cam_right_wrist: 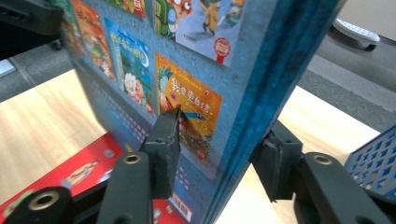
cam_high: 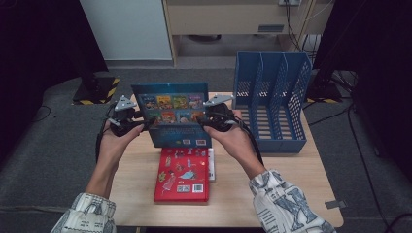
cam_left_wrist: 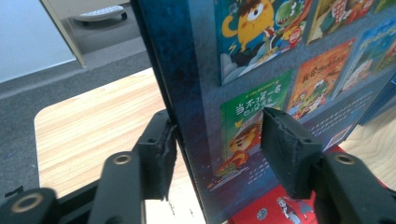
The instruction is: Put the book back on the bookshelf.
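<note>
- I have the blue book [cam_high: 174,115] standing upright above mid-table, back cover facing me, so it can slide on edge into a slot.
- My left gripper [cam_high: 138,119] pinches its edge at 9 o'clock; the jaws straddle the cover, one pad [cam_left_wrist: 289,151] on the printed face.
- My right gripper [cam_high: 206,119] clamps the opposite edge at 3 o'clock, balancing the weight.
- The blue file rack [cam_high: 272,104] waits near, at 3 o'clock of the book.
- A red book [cam_high: 183,175] lies flat at 6 o'clock, likely next.

Blue book [cam_high: 172,116] hides red book [cam_high: 183,175] top edge; cover text too small to read.
</note>
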Action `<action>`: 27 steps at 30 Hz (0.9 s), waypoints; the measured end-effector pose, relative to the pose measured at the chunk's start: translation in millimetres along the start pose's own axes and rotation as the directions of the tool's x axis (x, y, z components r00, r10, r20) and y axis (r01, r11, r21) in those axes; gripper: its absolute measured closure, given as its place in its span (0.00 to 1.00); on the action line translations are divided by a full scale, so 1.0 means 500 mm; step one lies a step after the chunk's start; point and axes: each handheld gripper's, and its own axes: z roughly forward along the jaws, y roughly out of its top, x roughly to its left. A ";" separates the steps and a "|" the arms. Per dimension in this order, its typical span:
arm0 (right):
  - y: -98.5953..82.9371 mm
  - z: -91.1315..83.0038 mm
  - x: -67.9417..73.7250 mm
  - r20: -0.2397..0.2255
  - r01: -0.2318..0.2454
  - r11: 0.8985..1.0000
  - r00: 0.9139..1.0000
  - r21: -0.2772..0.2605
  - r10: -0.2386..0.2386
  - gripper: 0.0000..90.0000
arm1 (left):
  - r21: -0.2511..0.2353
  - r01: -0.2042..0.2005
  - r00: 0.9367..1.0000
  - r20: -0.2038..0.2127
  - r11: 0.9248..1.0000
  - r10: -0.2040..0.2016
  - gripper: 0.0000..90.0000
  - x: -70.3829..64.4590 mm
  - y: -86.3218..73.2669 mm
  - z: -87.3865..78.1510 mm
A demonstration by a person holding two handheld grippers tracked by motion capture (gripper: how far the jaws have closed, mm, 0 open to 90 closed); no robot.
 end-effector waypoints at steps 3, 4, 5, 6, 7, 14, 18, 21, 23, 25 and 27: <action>-0.006 -0.008 0.006 -0.013 -0.002 1.000 1.000 -0.011 0.002 0.65 | -0.022 0.009 1.000 0.013 1.000 -0.009 0.47 -0.003 -0.008 -0.005; -0.008 -0.011 0.008 -0.022 -0.003 1.000 1.000 -0.014 0.002 0.65 | -0.026 0.011 1.000 0.013 1.000 -0.010 0.45 -0.004 -0.010 -0.006; -0.010 -0.014 0.010 -0.031 -0.005 1.000 1.000 -0.017 0.004 0.66 | -0.028 0.008 1.000 0.011 1.000 -0.008 0.43 -0.004 -0.012 -0.006; -0.010 -0.017 0.013 -0.040 -0.006 1.000 0.999 -0.019 0.005 0.67 | -0.034 0.009 1.000 0.011 0.999 -0.009 0.42 -0.005 -0.013 -0.006; -0.012 -0.019 0.015 -0.046 0.001 1.000 0.999 -0.023 -0.002 0.68 | -0.035 0.005 1.000 0.014 0.999 -0.005 0.42 -0.003 -0.015 -0.006; -0.015 -0.031 0.029 -0.083 0.020 0.999 0.996 -0.035 -0.023 0.71 | -0.044 0.010 0.999 0.045 0.999 -0.008 0.35 0.007 -0.016 0.000; -0.020 -0.039 0.042 -0.101 0.038 0.999 0.994 -0.037 -0.042 0.73 | -0.051 0.015 0.997 0.070 0.999 -0.011 0.31 0.010 -0.015 0.002; -0.024 -0.045 0.049 -0.113 0.046 0.998 0.992 -0.043 -0.051 0.75 | -0.052 0.011 0.997 0.079 0.999 -0.007 0.29 0.011 -0.014 0.002; -0.026 -0.048 0.052 -0.120 0.048 0.998 0.991 -0.045 -0.053 0.76 | -0.056 0.007 0.996 0.090 0.998 -0.002 0.28 0.012 -0.015 0.003; -0.027 -0.051 0.055 -0.126 0.047 0.997 0.991 -0.056 -0.054 0.77 | -0.062 0.004 0.995 0.097 0.998 0.002 0.26 0.014 -0.016 0.005; -0.027 -0.054 0.060 -0.131 0.047 0.996 0.990 -0.076 -0.057 0.79 | -0.067 0.000 0.995 0.101 0.998 0.007 0.25 0.013 -0.015 0.007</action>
